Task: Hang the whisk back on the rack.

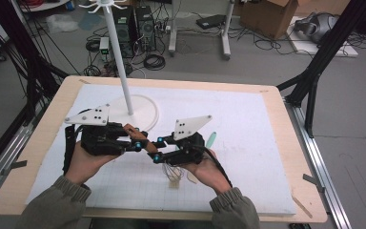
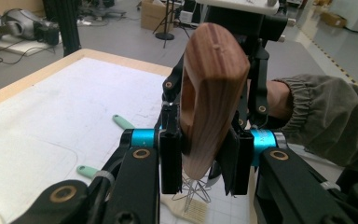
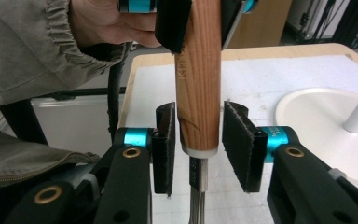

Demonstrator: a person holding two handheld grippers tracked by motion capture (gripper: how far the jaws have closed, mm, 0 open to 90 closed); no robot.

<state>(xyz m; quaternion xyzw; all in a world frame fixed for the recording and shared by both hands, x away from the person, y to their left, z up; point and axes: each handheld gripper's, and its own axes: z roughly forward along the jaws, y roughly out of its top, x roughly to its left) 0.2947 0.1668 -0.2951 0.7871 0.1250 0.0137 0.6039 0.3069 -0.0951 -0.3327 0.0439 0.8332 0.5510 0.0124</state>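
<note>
Just below centre in the high view, a person's two hands bring the left gripper point(image 1: 136, 144) and the right gripper point(image 1: 156, 149) tip to tip over a white gridded mat point(image 1: 248, 119) on a wooden table point(image 1: 293, 143), a wooden-handled whisk point(image 1: 140, 138) bridging them; its brown handle runs between the jaws and its wire loops hang under the right gripper, lower centre. A white stand point(image 1: 119, 57) rises from a round base at upper left of the mat, and a pale green handle point(image 1: 211, 138) lies to the right of the hands. Next, the left gripper view shows its own jaws clenched on the rounded end of the whisk handle point(image 2: 212, 93) at frame centre, pads pressed against the wood, with the other gripper and a green sleeve point(image 2: 335, 121) behind at right; two green-handled utensils point(image 2: 121, 122) lie on the mat at lower left. Finally, the right gripper view has the handle point(image 3: 198, 79) standing upright mid-frame between its pads, which stand released with a gap on either side near the metal collar, while the far gripper grasps the handle's top at the upper edge; the stand base point(image 3: 317, 121) sits at right.
</note>
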